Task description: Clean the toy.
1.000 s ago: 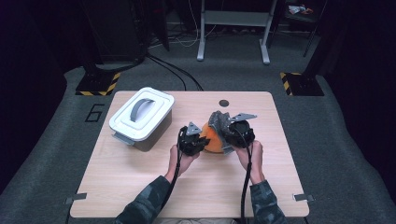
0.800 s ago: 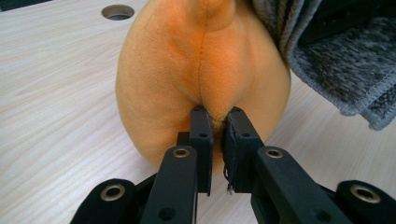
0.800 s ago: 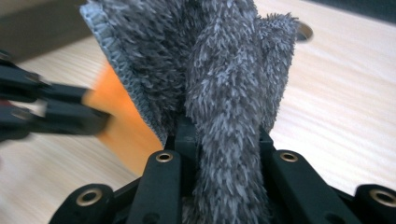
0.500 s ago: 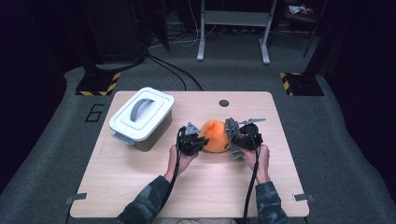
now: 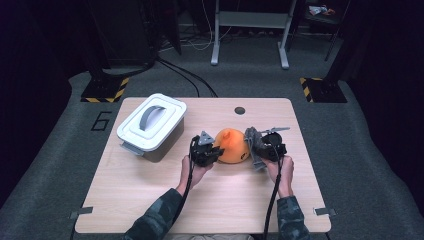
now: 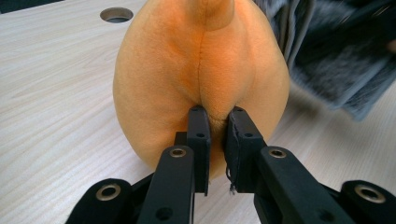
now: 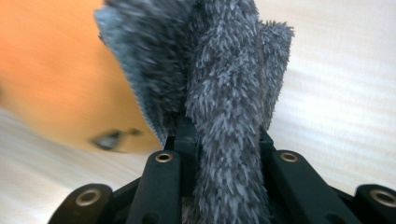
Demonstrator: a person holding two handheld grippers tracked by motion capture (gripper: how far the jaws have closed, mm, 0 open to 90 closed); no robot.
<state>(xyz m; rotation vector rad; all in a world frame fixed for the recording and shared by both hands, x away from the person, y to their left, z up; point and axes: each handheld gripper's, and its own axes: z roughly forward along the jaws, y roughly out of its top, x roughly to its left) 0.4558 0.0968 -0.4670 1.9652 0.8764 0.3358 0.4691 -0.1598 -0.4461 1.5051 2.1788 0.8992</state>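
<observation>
While the left tool [image 6: 217,135] pinches a fold of plush at the near end of the orange plush toy [image 5: 231,145], the right tool [image 7: 224,140] is clamped on a grey fluffy cloth [image 7: 219,74] held against the toy's right side. The toy rests on the tabletop [image 5: 150,200], near its middle and to the right of the white lidded bin [image 5: 151,126]. Judged from this arrangement, wiping of the toy is under way: the cloth meets one flank, while the top and left side look not yet covered. Both forearms enter from the tabletop's near edge, hands flanking the toy and the tools angled inward toward it.
</observation>
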